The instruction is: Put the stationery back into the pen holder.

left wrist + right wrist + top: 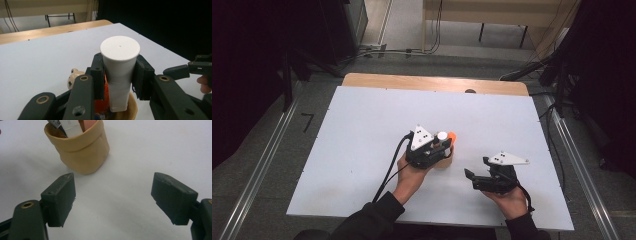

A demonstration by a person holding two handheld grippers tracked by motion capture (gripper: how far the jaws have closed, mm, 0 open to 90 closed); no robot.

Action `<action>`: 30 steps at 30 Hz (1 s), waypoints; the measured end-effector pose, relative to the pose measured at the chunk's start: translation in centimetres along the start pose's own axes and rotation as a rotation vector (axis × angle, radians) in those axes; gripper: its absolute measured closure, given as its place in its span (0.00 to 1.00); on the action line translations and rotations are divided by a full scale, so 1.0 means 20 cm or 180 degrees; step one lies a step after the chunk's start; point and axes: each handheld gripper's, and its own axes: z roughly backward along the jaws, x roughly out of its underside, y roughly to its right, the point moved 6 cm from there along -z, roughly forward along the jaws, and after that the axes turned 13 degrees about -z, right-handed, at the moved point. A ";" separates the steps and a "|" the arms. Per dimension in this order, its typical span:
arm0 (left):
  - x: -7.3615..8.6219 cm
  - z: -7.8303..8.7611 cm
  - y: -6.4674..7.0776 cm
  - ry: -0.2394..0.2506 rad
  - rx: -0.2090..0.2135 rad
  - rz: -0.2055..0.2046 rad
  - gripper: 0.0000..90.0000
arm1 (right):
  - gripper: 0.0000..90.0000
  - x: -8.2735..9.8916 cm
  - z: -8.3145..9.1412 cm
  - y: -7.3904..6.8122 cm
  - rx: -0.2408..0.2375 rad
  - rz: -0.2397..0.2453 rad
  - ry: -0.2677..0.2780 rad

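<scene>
A white tube with a flat round cap stands upright in a tan soft pot. My left gripper is shut on the tube's sides just below the cap. An orange item sits in the pot beside the tube. In the high view the left gripper is over the pot near the table's middle, with the white cap and the orange item showing. My right gripper rests to the right, open and empty. The right gripper view has its jaws spread wide, facing the pot.
The white tabletop has a wooden strip along its far edge. A small tan bear-shaped piece pokes out beside the pot. Black cables trail from both grippers toward the person. Metal rails run along both sides of the table.
</scene>
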 end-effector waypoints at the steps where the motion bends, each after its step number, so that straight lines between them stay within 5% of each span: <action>1: 0.00 0.00 0.00 -0.0002 -0.0004 -0.0011 0.74 | 0.20 0.00 0.00 0.00 0.0000 0.0000 0.0001; 30: 0.04 -0.05 0.07 -0.0212 -0.0062 -0.0349 0.74 | 0.20 0.00 0.00 0.00 -0.0003 0.0001 -0.0005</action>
